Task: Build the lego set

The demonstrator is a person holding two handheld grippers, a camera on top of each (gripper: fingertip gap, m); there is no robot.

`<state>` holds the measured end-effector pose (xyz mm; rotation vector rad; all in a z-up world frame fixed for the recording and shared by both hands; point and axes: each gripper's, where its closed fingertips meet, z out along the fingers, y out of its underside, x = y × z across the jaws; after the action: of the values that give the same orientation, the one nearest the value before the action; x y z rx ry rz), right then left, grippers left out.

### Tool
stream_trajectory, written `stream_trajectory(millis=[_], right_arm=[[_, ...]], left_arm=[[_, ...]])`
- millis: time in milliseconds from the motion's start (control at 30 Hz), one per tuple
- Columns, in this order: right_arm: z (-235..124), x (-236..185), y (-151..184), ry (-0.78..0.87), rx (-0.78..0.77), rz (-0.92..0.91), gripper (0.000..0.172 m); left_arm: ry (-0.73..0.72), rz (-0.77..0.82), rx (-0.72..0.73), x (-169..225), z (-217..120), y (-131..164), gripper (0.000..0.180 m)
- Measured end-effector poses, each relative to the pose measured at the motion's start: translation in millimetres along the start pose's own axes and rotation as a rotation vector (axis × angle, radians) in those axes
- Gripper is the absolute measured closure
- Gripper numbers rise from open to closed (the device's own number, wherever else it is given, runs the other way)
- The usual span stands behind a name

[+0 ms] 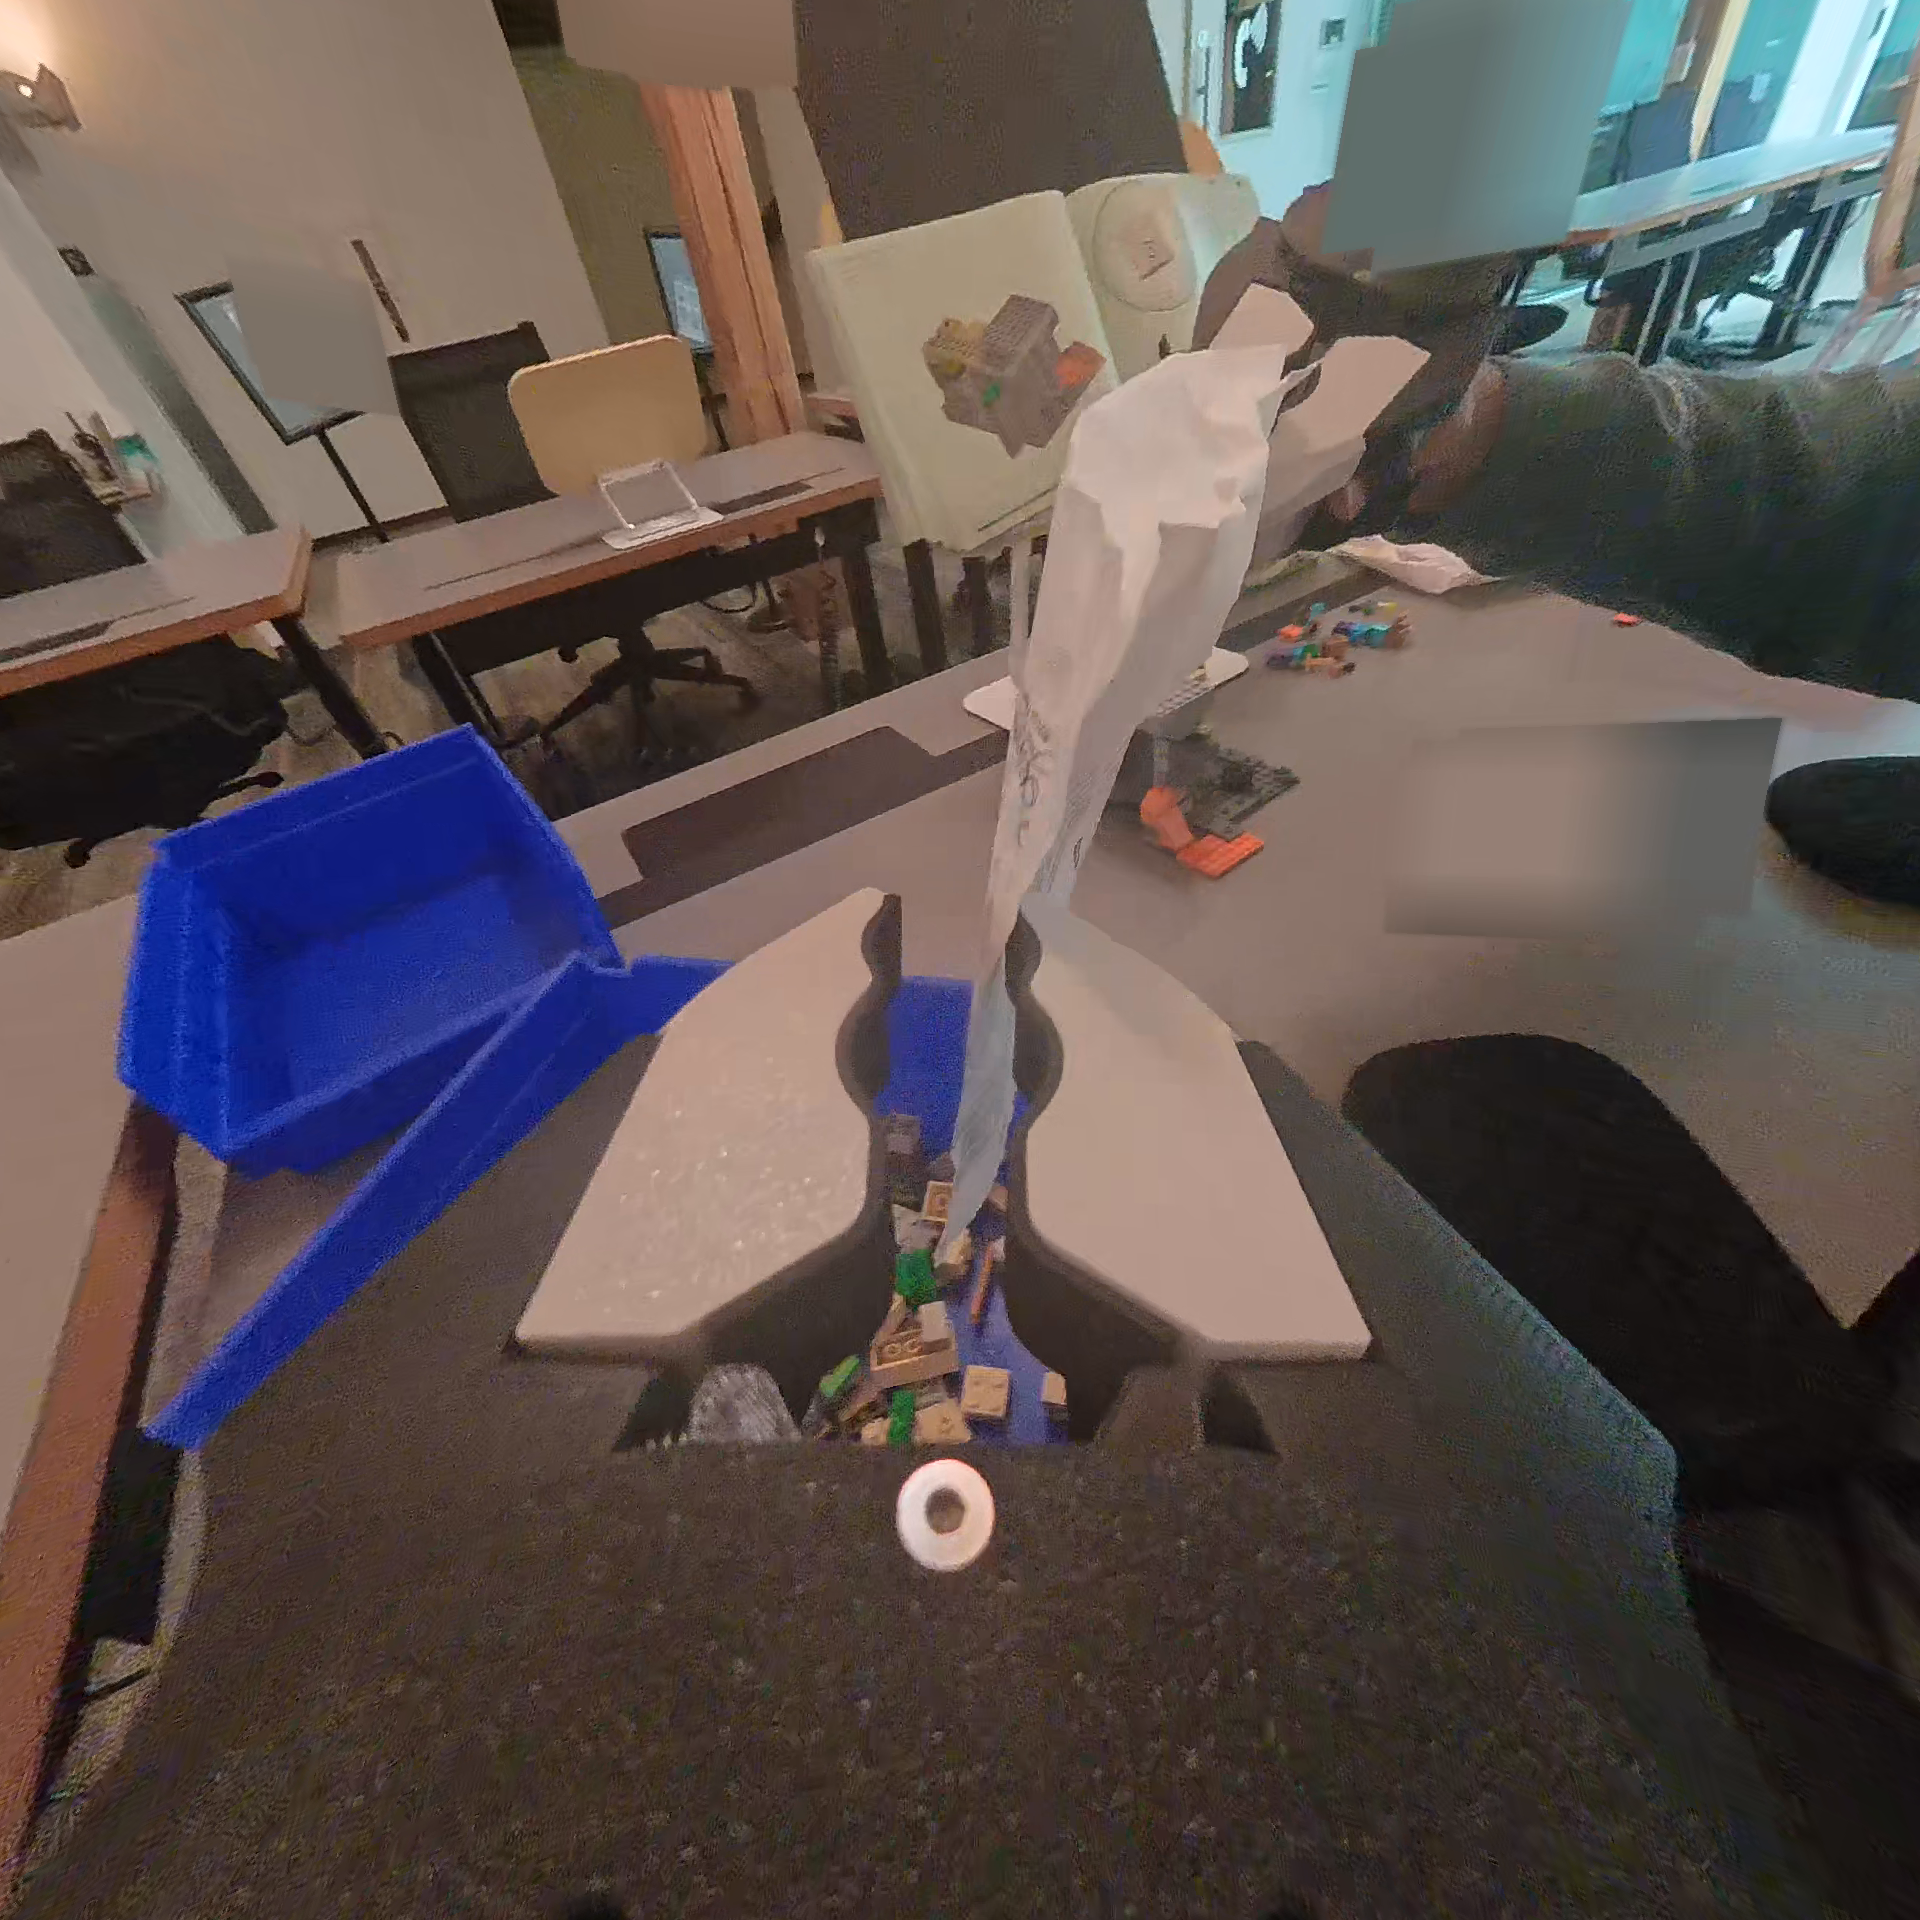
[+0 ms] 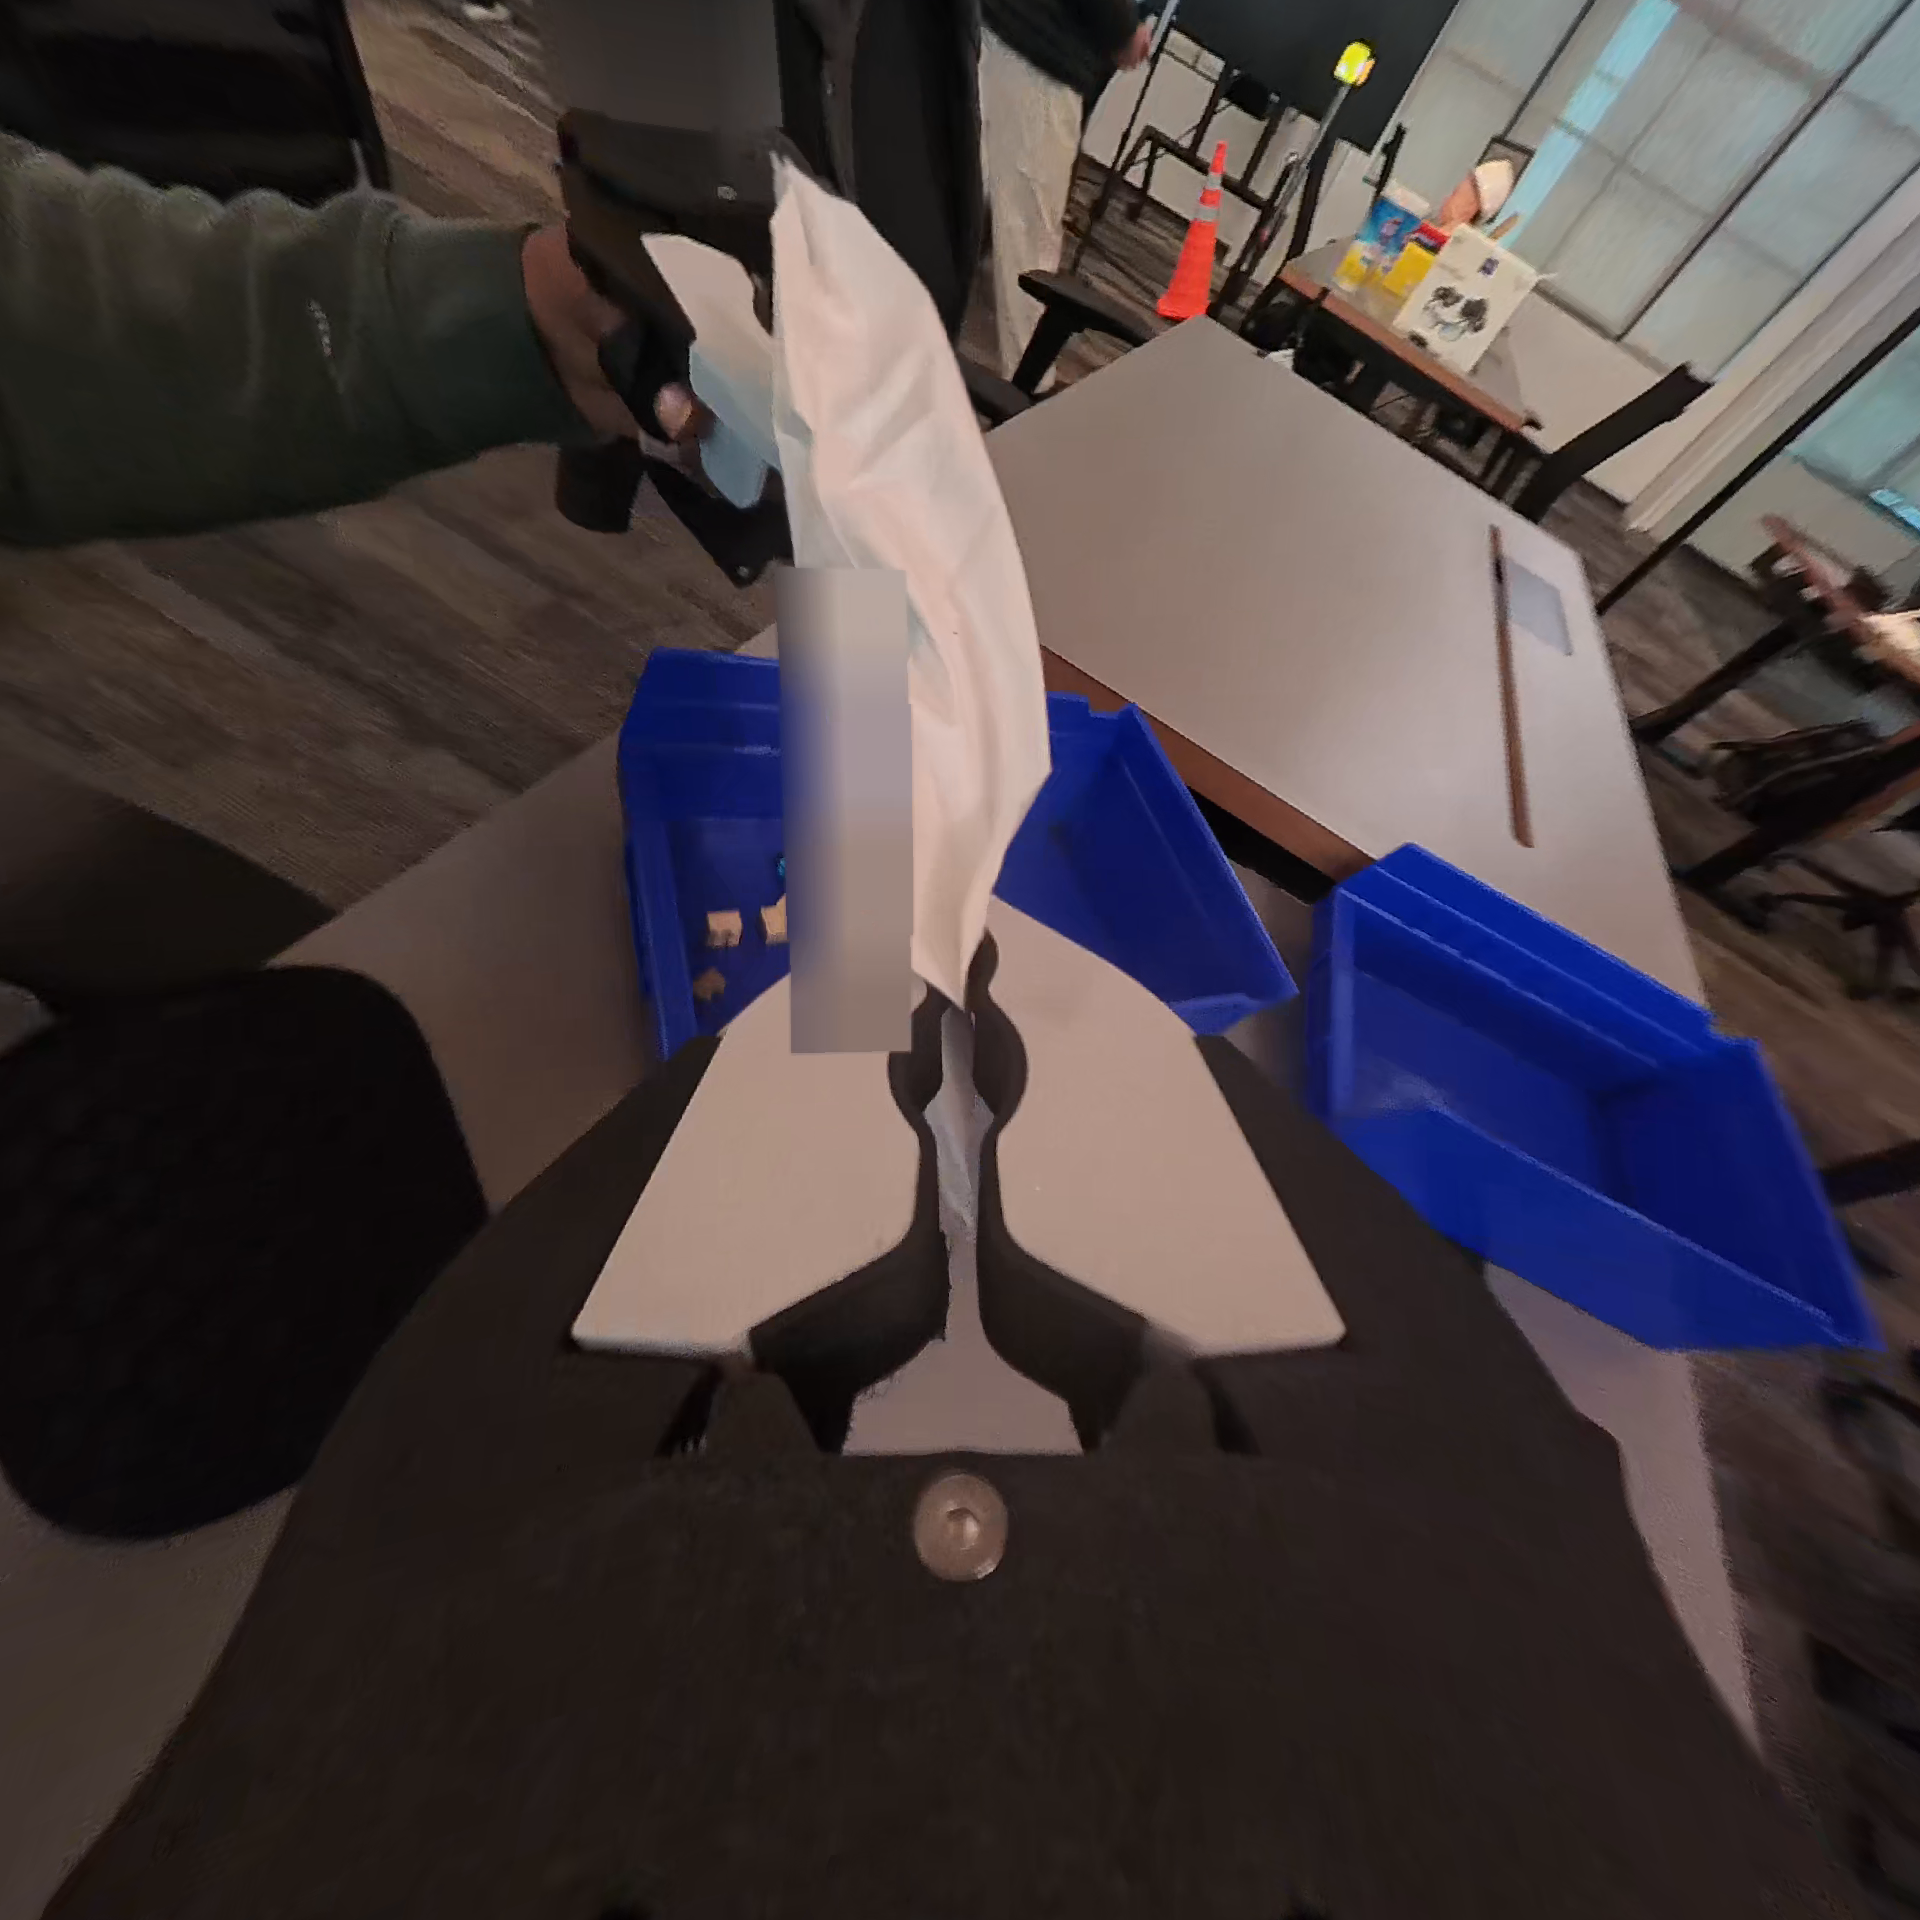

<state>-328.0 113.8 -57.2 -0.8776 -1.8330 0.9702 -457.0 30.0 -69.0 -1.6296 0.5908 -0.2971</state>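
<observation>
Left wrist view: white paper bag point(image 1: 1132, 582) hangs over blue bin point(image 1: 935, 1023) already holding bricks point(image 1: 920, 1351). Left gripper point(image 1: 951, 935) fingers spread, bag apparently brushing one; right gripper point(image 2: 951, 997) pinches the bag's corner.

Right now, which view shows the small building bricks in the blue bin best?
The left wrist view: between the left gripper's parted fingers, the bricks lie heaped in tan and green inside the blue bin, under the hanging white bag. The right wrist view shows only a few tan bricks there, the bag hiding the rest.
</observation>
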Motion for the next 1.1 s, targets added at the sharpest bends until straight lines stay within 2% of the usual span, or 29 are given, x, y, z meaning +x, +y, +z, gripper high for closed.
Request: stream_trajectory(millis=[167, 367, 467, 667, 800, 933, 1100], right_arm=[[-86, -43, 27, 0.251, -0.056, -0.169, 0.172], [-217, -105, 88, 0.625, -0.363, -0.270, 0.172], [-298, -131, 120, 0.810, -0.561, -0.277, 0.172], [-491, -141, 189, 1.143, -1.053, -0.191, 0.172], [-593, -127, 220, 1.334, -1.267, -0.133, 0.172], [-659, -108, 251, 1.476, -1.452, -0.063, 0.172], [-687, -88, 298, 1.537, -1.615, 0.056, 0.172]], left_arm=[[0.080, 0.004, 0.000, 59, 23, 4, 0.154], [0.201, 0.095, -0.081, 138, 74, 34, 0.160], [0.199, 0.151, -0.100, 165, 108, 46, 0.180], [0.242, 0.142, -0.082, 208, 176, 51, 0.180], [0.297, 0.155, -0.092, 230, 211, 49, 0.180], [0.291, 0.173, -0.102, 240, 238, 44, 0.180], [0.276, 0.182, -0.087, 249, 257, 32, 0.180]])
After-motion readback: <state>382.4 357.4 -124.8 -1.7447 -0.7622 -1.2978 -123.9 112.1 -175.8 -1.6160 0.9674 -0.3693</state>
